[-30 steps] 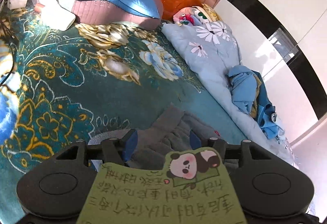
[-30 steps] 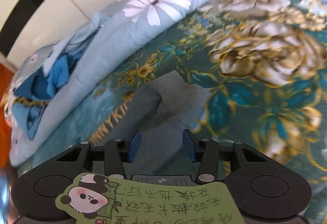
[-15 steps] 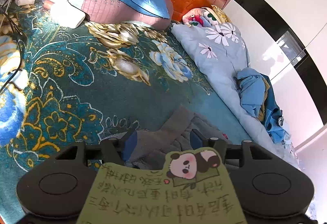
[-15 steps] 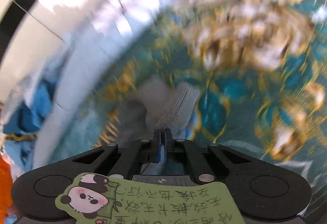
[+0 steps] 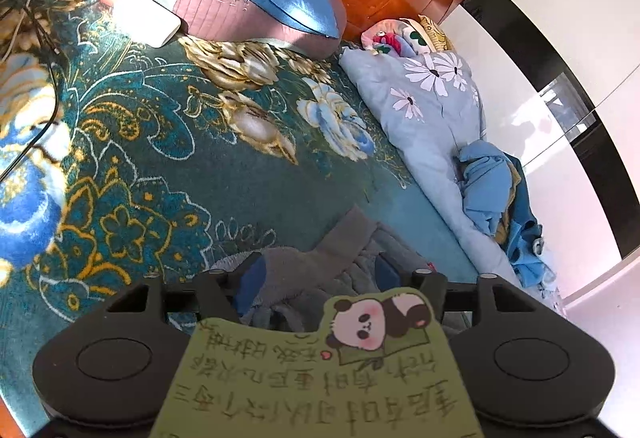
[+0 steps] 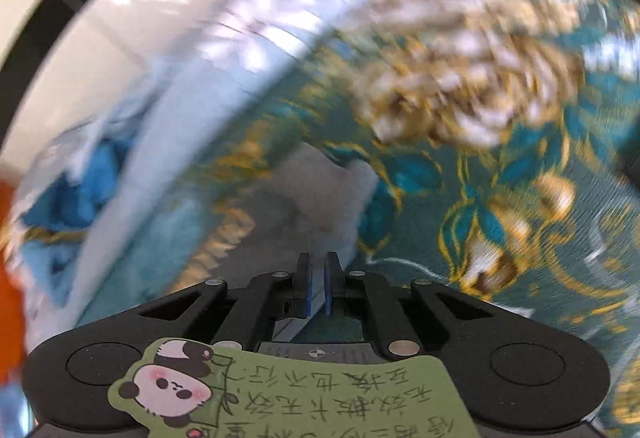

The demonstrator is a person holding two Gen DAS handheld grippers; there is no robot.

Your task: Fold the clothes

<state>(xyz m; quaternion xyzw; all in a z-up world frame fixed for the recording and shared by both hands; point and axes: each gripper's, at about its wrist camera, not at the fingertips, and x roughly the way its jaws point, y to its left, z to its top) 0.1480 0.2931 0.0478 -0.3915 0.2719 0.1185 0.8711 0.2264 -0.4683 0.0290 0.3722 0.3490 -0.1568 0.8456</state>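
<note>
Apparently little is folded yet: the grey garment (image 5: 320, 266) lies rumpled on the floral bedspread (image 5: 168, 158), bunched between the wide-spread fingers of the left gripper (image 5: 318, 272), while the right gripper (image 6: 318, 282) is pinched nearly closed, whether on cloth cannot be told through the blur; handwritten Chinese is seen on each panda sticker (image 5: 376, 322), too small to be read

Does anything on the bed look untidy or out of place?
Yes. A bundle of blue clothes lies crumpled on the flowered quilt at the bed's edge, and the grey garment is bunched, not flat.
</note>
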